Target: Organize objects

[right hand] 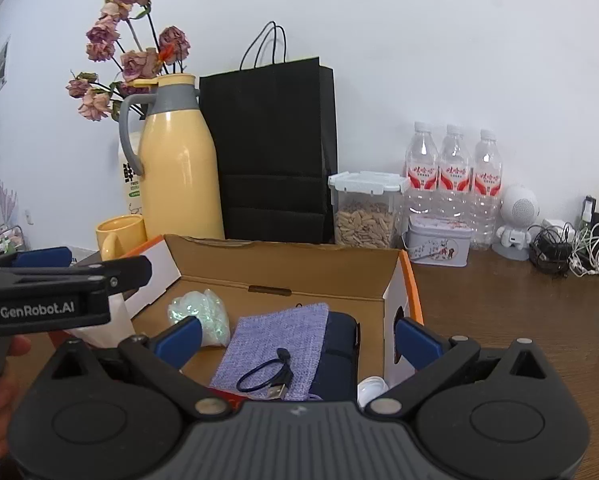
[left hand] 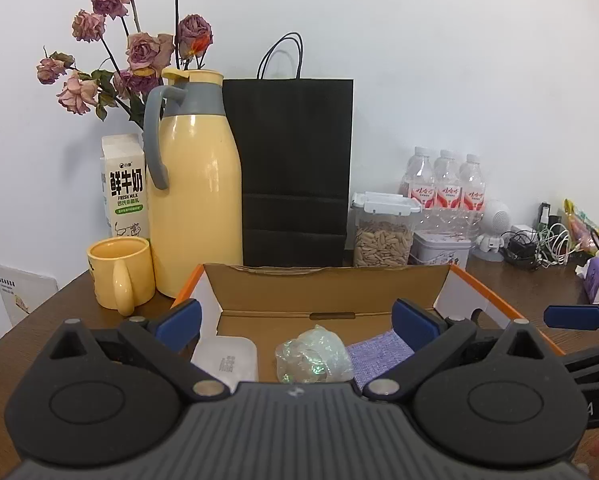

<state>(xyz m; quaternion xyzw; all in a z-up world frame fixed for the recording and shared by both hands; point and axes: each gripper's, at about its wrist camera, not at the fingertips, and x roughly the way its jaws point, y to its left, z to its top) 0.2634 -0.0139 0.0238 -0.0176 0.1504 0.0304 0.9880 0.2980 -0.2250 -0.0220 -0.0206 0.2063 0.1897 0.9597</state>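
Nearest to both cameras, the left gripper (left hand: pixel 297 322) and the right gripper (right hand: pixel 297 338) are being held with their blue-padded jaws spread wide apart, and nothing is being gripped between them. Both are being pointed over the near edge of an open cardboard box (left hand: pixel 327 286) with orange outer edges, which is being carried by a dark brown wooden surface (right hand: pixel 499 312).

Inside the box, several things are being kept. A white flat case (left hand: pixel 229 358) is lying at the left. Beside it a crumpled clear plastic bag (left hand: pixel 313 354) with a greenish shimmer is resting. To the right a purple woven fabric pouch (right hand: pixel 275 344) is lying, with a short black USB cable (right hand: pixel 265 378) coiled on top of it. A dark blue case (right hand: pixel 339 354) is lying just beside the pouch.

Behind the box, a yellow mug (left hand: pixel 121 274) is standing at the left, next to a tall yellow thermos jug (left hand: pixel 197 184) with a grey handle. A milk carton (left hand: pixel 125 188) and dried pink roses (left hand: pixel 139 48) are being seen behind the jug. A black paper bag (left hand: pixel 293 168) is standing upright at the centre. Further right, a clear container of seeds (right hand: pixel 365 210), a small tin (right hand: pixel 437 246) and three water bottles (right hand: pixel 453 172) are being lined up against the white wall (right hand: pixel 419 40).
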